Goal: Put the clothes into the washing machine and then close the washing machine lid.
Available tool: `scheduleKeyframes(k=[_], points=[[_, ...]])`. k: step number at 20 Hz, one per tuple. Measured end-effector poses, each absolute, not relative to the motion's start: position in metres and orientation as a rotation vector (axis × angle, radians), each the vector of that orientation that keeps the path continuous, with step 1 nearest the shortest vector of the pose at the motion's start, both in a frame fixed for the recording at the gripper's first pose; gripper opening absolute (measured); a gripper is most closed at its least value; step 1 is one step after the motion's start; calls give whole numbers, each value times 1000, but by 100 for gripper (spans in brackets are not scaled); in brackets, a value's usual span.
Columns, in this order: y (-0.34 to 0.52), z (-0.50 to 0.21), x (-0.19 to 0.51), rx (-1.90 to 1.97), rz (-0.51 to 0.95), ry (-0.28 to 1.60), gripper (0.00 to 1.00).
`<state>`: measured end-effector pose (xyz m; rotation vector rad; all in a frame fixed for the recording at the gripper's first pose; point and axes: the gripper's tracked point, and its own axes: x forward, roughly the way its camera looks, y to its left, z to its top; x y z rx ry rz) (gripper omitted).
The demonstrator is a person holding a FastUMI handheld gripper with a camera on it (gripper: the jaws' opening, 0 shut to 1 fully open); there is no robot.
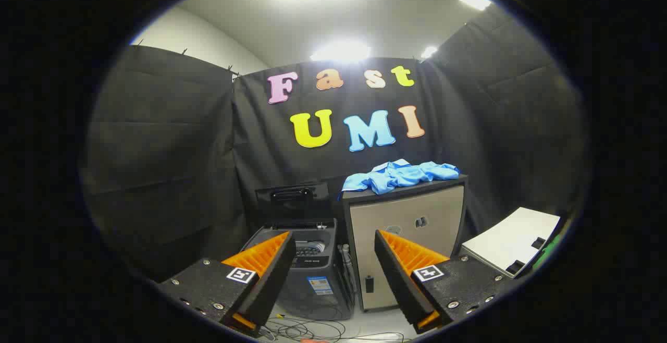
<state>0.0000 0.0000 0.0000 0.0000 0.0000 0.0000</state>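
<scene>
**Clothes not yet picked up, claw wide and empty**

While the claw (pixel 333 275) hung wide open and empty, the blue clothes (pixel 398 175) lay on the cabinet (pixel 411 228), far right of the open-lidded washing machine (pixel 307 265). Judged next: reach up to the clothes and grasp them.

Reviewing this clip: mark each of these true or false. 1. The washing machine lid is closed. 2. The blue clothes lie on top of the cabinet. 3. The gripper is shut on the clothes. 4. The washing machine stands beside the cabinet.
1. False: the lid of the washing machine stands raised, the tub open.
2. True: the blue clothes lie heaped on the cabinet.
3. False: the gripper is open, its fingers apart and holding nothing; the clothes lie beyond them.
4. True: the two stand side by side on the floor.
</scene>
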Motion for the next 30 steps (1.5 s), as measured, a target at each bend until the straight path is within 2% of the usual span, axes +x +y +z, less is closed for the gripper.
scheduleKeyframes(k=[20,30], points=[[15,0,6,31,45,2,94],[-3,3,1,48,10,4,94]])
